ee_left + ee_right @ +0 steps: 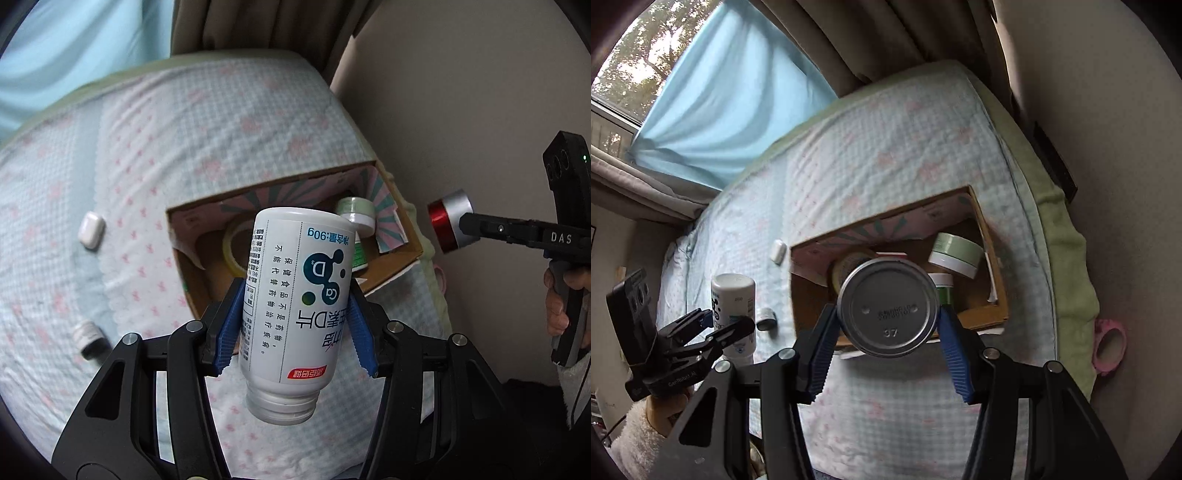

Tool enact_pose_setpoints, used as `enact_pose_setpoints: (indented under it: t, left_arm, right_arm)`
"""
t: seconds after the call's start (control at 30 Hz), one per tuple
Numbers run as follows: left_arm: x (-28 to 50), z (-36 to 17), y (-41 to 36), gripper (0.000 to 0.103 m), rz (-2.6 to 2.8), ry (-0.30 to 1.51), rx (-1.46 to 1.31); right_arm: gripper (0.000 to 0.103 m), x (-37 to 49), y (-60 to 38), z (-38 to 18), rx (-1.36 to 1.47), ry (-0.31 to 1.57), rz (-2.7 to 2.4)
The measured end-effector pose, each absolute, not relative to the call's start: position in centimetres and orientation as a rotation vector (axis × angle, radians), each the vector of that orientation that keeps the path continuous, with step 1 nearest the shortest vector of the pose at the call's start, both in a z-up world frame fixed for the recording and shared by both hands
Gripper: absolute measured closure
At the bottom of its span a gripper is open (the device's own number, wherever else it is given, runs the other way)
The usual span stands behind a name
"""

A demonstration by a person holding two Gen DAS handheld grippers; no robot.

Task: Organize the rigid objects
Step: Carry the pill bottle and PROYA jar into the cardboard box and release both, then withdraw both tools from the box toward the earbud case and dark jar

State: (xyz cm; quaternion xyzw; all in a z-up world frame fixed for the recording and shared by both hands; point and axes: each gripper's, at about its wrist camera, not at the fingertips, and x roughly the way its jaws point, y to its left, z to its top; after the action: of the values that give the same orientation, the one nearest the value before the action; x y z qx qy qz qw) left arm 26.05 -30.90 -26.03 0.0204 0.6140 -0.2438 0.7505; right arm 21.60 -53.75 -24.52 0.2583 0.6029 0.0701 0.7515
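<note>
Tape roll (pixel 236 245) and jars crowd the box (pixel 399 258); left tongs (pixel 295 325) clamp bottle (pixel 295 295), right tongs (pixel 886 332) tin (pixel 888 306).

Both grippers: left gripper (pixel 295 325) and right gripper (pixel 888 332) have black linkage arms, silver pivot screws, ribbed blue pads (pixel 231 328). White "DAS" marking; fluffy white sleeve (pixel 631 439).

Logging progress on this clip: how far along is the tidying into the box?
Done: the cardboard box already holds a tape roll, a green-lidded jar and a green container. In hand: the left gripper clamps a white supplement bottle; the right gripper clamps a metal can, both near the box. Left on the bedspread: a white earbud case and a small jar.
</note>
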Motion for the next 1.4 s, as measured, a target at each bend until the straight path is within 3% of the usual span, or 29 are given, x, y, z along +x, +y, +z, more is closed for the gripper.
enact_pose_setpoints:
  t: [0.27,0.63,0.7,0.73,0.77,0.8,0.83,0.87,1.4]
  left_arm:
    - [27.3,-32.2,-32.1,0.054,-0.481,1.431,0.107]
    - [28.6,-36.2,-31.7,0.054,-0.43,1.463,0.162]
    - [28.6,-36.4,-31.8,0.042,-0.416,1.457,0.163]
    - [28.6,-36.3,-31.9,0.014,-0.412,1.447,0.173]
    - [28.6,-36.1,-32.1,0.001,-0.408,1.437,0.188]
    - [28.4,-35.7,-32.1,0.0,-0.411,1.417,0.202]
    - [28.3,-35.4,-32.1,0.0,-0.42,1.409,0.209]
    - [28.3,-35.1,-31.9,0.0,-0.425,1.408,0.213]
    - [27.1,-33.4,-29.9,0.0,-0.418,1.397,0.209]
  right_arm:
    - [0.053,23.2,-54.3,-31.6,0.515,1.433,0.167]
    - [0.053,24.9,-53.8,-34.7,0.379,1.516,0.183]
    - [0.053,25.2,-53.6,-35.3,0.345,1.54,0.169]
    - [0.05,25.4,-53.6,-35.4,0.333,1.538,0.167]
    - [0.046,25.5,-53.7,-35.3,0.318,1.527,0.157]
    - [0.035,25.6,-53.7,-35.1,0.329,1.521,0.17]
    - [0.014,25.7,-53.7,-34.9,0.347,1.522,0.187]
    - [0.002,25.7,-53.7,-34.7,0.34,1.516,0.181]
    - [0.0,24.7,-52.6,-33.6,0.295,1.458,0.131]
